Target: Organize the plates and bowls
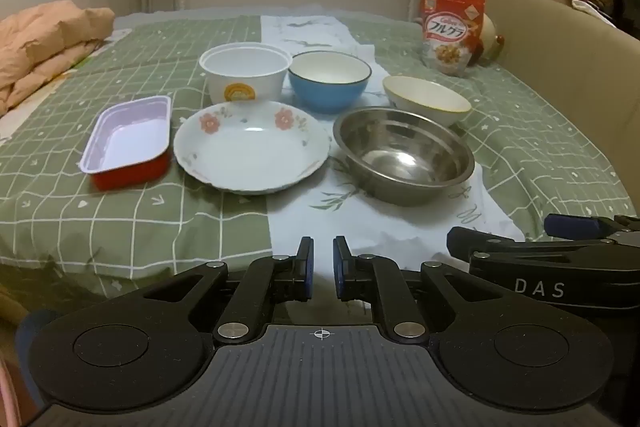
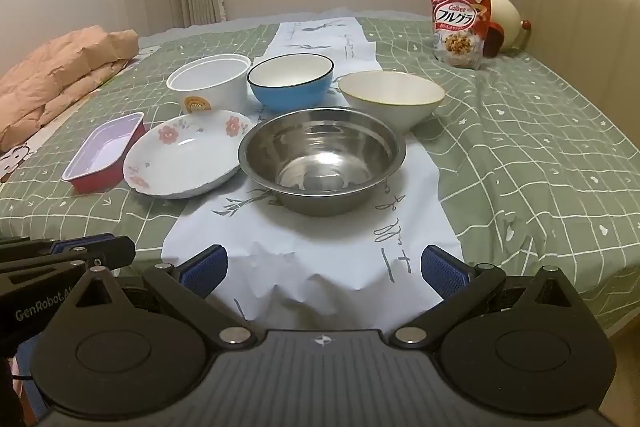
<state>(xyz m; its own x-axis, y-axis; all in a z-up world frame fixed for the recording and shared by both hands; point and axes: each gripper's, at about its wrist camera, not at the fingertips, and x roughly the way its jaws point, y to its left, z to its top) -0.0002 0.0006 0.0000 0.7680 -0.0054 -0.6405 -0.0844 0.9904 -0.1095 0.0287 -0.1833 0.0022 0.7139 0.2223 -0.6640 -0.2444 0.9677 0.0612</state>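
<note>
Right wrist view alone shows the cartoon-print fabric beside the red tray.

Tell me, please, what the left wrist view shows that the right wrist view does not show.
Only the left wrist view shows the left gripper head-on, jaws shut and empty. Only the right wrist view shows the right gripper head-on, jaws wide open, and a cartoon print on the bedding. Both show the steel bowl, flowered plate, blue bowl and cereal bag.
</note>
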